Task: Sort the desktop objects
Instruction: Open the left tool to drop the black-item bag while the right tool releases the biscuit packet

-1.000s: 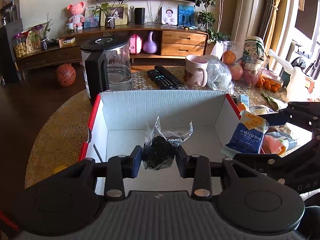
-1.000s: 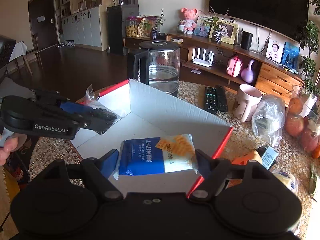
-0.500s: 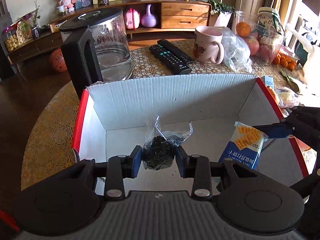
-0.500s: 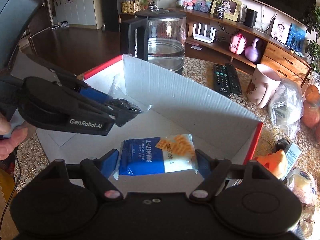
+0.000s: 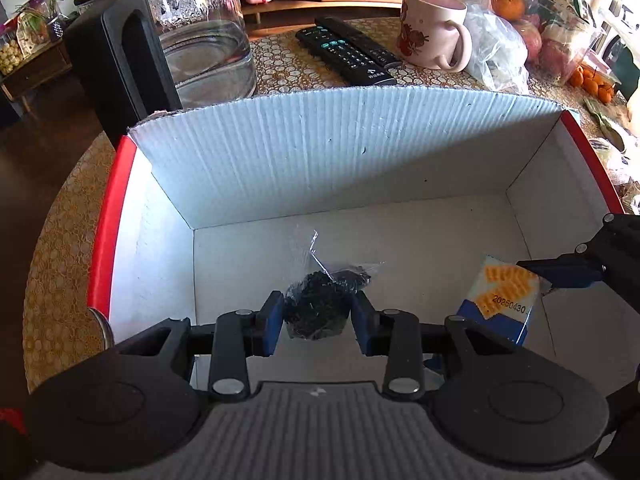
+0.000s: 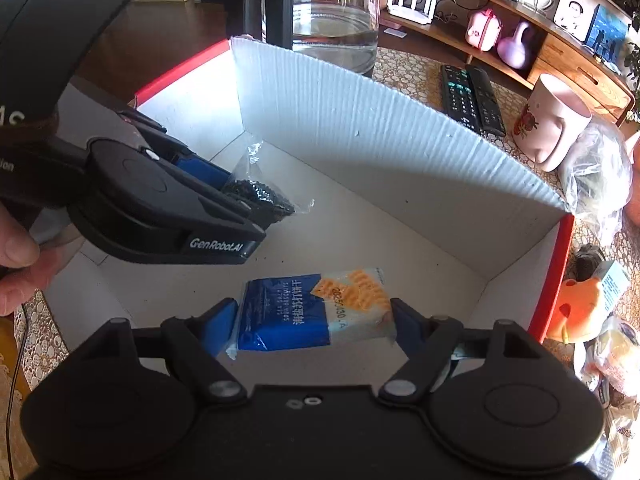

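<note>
Left wrist: left gripper (image 5: 318, 317) pinches a small clear plastic bag of dark dried leaves (image 5: 320, 308), blue pads pressed into the bulk from both sides. It hangs inside the white corrugated cardboard box with red rim (image 5: 340, 152), above the floor; can't tell if it touches. Bag looks light, soft and crinkly, and the contents likely crush under pressure. Best hold is the filled lump, as now; the empty film top would probably slip. The blue-and-white cracker packet (image 5: 500, 300) shows at right, held on end.

Right wrist: right gripper (image 6: 314, 320) has jaws spread wide yet clamped on the cracker packet (image 6: 316, 312) across its long ends, low in the box (image 6: 400, 136). Packet looks light, fairly stiff, with slick film and brittle contents, so a gentle squeeze only. The end-to-end hold seems workable; across the flat faces would be steadier. Left gripper (image 6: 276, 208) and leaf bag (image 6: 260, 196) sit just beside, apart from the packet.
</note>
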Available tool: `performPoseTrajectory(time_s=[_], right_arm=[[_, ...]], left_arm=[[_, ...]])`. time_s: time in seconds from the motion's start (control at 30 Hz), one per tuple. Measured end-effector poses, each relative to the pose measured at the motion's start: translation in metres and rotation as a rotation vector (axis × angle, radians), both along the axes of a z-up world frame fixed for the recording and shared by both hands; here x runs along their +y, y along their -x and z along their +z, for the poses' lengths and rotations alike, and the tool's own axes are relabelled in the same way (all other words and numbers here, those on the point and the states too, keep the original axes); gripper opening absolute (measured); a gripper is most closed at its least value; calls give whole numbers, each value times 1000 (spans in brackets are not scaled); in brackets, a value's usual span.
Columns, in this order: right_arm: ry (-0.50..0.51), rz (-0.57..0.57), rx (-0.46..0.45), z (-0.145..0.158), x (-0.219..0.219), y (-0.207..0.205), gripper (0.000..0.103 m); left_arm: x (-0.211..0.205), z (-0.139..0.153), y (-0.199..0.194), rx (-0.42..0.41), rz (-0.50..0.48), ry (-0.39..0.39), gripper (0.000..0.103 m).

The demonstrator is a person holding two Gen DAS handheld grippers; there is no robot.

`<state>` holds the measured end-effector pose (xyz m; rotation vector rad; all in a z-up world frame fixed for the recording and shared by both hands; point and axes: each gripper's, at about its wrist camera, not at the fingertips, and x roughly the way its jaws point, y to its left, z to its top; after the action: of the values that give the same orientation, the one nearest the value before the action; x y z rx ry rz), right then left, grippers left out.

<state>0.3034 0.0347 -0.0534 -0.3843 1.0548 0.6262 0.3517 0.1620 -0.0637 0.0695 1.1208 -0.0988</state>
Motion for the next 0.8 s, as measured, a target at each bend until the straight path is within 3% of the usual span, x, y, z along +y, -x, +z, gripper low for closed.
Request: performPoseTrajectory(time_s=[0.13,0.47,0.53,0.67,0.8], right_arm=[[14,-6,47,-4,3,-4,83],[55,20,61,-8,9,-2,90],[51,28,64,-8,9,-2,91],[41,30,52,-4,8,-1,92],[44,37,25,2,6,4,92]], left_arm=[[-2,-4,-1,33,-11,-14,35],[-5,-10,-5,99,-23,-27,36],[-5,-10,-5,99,-26,-27,39],[-4,-4,-1,69,-23,-26,69],[-7,-1,0,57,-16,-17,70]])
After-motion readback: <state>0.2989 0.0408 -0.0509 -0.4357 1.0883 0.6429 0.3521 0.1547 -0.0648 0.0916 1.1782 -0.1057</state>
